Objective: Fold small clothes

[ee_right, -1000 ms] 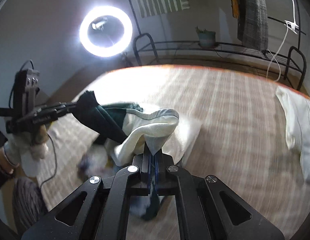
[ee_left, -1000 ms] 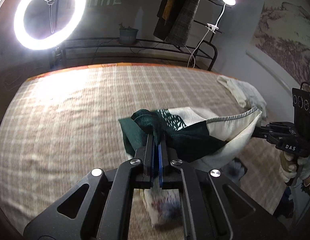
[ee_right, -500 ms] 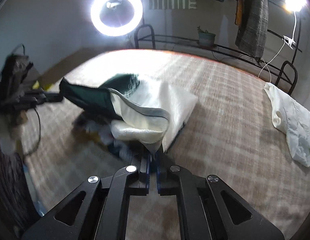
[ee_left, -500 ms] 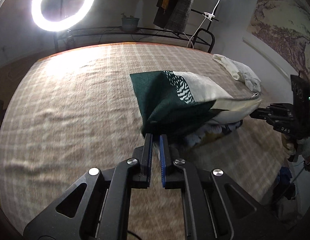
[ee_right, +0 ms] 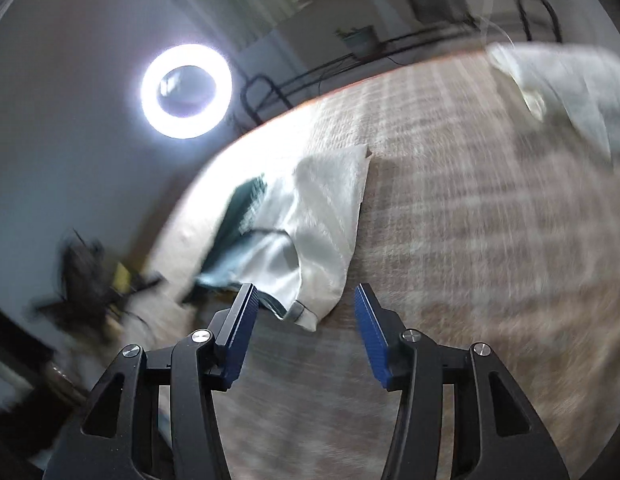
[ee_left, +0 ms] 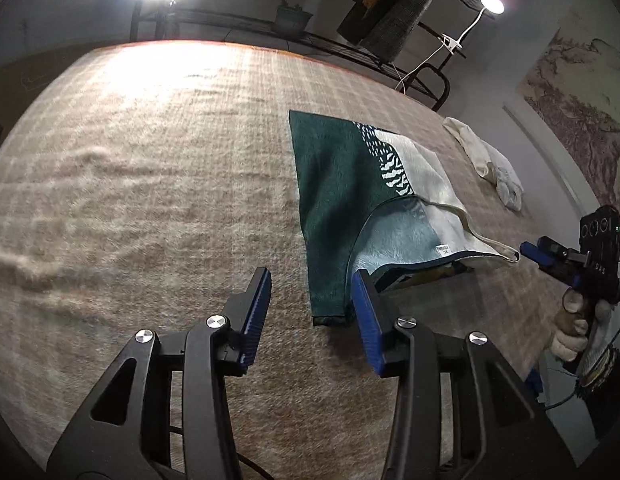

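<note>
1. We count two garments: a green-and-cream top point(ee_left: 350, 200) mid-bed point(ee_left: 149, 180), and a white cloth point(ee_left: 490, 164) by the right edge.
2. Our left gripper point(ee_left: 310, 304) and right gripper point(ee_right: 301, 308) are both opening, gripping nothing.
3. A ring light point(ee_right: 185, 90) stands beyond.

Both black two-finger grippers point downward, jaws opening: the left gripper point(ee_left: 312, 308) grips nothing, and the right gripper point(ee_right: 303, 312), in a gloved hand point(ee_left: 578, 334), likewise.
</note>
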A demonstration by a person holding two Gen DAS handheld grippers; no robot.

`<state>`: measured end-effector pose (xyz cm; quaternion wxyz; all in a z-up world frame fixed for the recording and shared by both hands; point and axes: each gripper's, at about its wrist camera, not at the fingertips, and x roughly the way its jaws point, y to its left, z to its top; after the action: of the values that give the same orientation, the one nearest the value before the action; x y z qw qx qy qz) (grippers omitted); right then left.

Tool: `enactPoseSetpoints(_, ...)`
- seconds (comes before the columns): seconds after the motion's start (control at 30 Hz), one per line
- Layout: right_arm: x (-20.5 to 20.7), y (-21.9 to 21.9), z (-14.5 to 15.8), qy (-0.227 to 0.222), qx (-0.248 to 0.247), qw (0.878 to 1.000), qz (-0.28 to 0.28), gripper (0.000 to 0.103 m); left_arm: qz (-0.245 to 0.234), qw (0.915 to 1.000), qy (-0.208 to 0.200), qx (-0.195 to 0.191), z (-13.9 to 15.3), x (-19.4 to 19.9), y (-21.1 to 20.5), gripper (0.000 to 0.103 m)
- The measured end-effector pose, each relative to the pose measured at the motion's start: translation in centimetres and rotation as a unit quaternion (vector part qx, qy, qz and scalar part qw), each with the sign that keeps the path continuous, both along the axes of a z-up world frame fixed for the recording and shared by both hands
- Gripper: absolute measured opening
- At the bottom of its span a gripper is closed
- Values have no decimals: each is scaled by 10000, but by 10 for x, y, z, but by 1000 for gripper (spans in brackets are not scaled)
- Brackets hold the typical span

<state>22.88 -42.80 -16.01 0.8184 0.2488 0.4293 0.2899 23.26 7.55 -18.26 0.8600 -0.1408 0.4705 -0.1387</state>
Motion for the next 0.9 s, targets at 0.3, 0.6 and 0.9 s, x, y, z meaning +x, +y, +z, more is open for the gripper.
enactPoseSetpoints(0.3,25,17,-51,1301,939,9870,16,47,-193,9993,306,28,-22,8,-19,14)
enactPoseSetpoints(0.6,24,43,-3,241,-398,9974,543,8,-547,9960,15,700,-12,-11,-39,6)
enactPoseSetpoints(0.9,15,61,-16,327,-1333,9871,824,12,-803,9913,-62,1041,-6,-26,-44,10)
